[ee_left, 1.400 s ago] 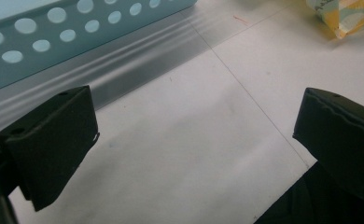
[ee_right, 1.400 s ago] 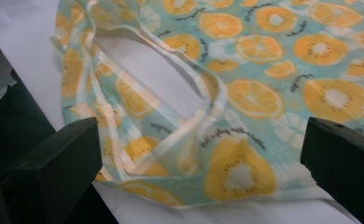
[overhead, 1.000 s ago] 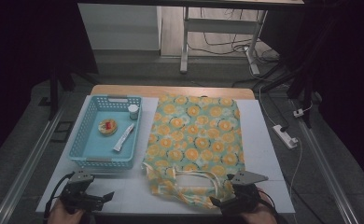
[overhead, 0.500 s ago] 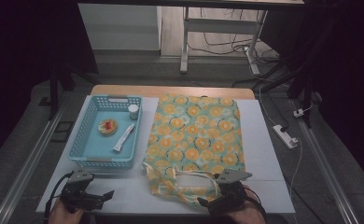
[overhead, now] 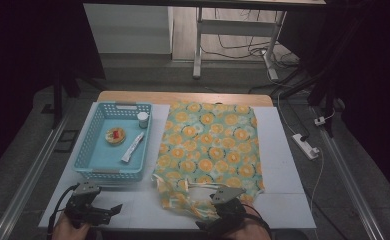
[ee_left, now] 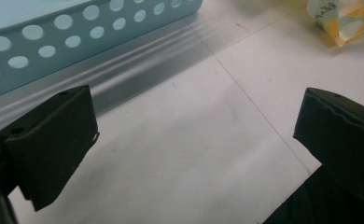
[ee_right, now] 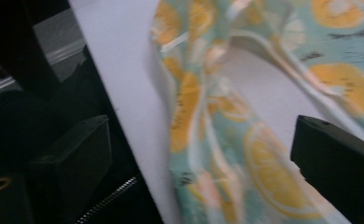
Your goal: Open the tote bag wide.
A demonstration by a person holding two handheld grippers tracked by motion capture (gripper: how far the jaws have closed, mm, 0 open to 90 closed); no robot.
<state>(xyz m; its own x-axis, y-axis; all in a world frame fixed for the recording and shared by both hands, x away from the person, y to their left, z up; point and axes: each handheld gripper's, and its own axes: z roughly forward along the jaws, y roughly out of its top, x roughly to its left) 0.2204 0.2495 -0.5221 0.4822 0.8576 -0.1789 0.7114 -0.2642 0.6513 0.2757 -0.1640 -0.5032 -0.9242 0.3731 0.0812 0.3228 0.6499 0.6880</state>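
Observation:
A cloth bag (overhead: 208, 150) printed with orange slices on pale green lies flat on the white table (overhead: 278, 165). Its handles and rumpled mouth (overhead: 193, 192) face the near edge. My right gripper (overhead: 204, 222) hovers at that near edge, open, with the bag's crumpled corner (ee_right: 208, 140) between and beyond its jaws, not pinched. My left gripper (overhead: 114, 210) rests low at the near left, open over bare table (ee_left: 194, 135). It sits just in front of the blue basket (overhead: 88, 165).
The basket holds a small white jar (overhead: 142, 119), a round dish with something red (overhead: 115, 135) and a white tube (overhead: 133, 147). The basket wall (ee_left: 77, 32) stands close ahead of the left gripper. A power strip (overhead: 307, 146) lies on the floor at the right.
My right gripper has shifted left along the near edge, onto the bag's rumpled mouth. The left gripper has hardly moved. The bag and the basket lie as before.

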